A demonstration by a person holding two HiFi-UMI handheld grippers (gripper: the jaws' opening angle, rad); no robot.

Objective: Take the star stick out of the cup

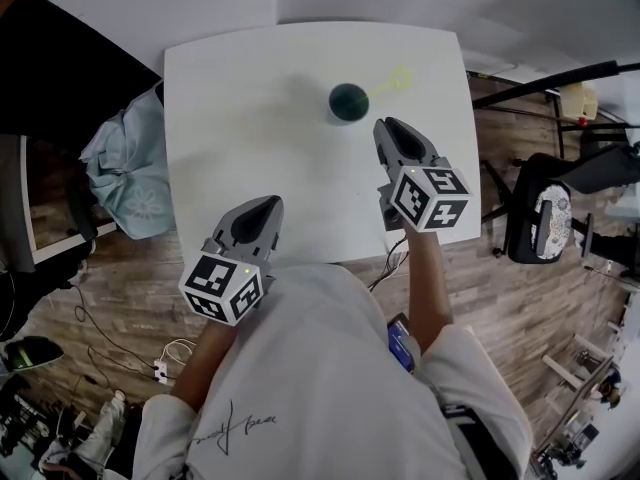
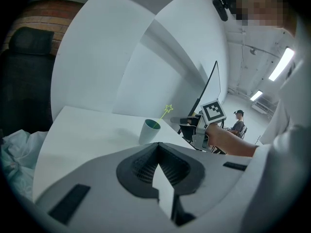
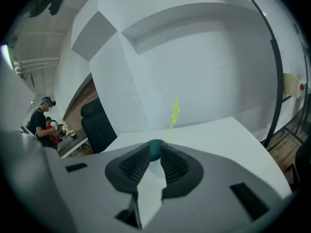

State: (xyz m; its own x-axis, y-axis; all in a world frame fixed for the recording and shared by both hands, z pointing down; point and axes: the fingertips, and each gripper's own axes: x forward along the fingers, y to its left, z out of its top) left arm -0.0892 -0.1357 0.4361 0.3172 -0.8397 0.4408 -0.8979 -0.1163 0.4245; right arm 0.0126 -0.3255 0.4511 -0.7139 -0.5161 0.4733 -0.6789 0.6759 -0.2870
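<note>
White table [image 1: 250, 118], dark green cup [image 1: 348, 101] at far middle. Pale blue cloth [image 1: 125, 173] beside left edge, black chair [image 1: 545, 218] at right. Star stick [image 1: 390, 81] stands in cup, long axis leaning far-right, star end up. Right gripper [image 1: 388, 126] near cup, jaws seemingly slightly apart, empty. Left gripper [image 1: 268, 206] over near edge, jaws closed together, empty.

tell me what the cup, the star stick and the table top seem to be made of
Cup: probably plastic, pale matte outside, teal inside, smooth thin wall.
Star stick: thin yellow-green, looks translucent, likely plastic; too small to be sure.
Table: smooth white matte top, likely laminate, no grain showing.
</note>
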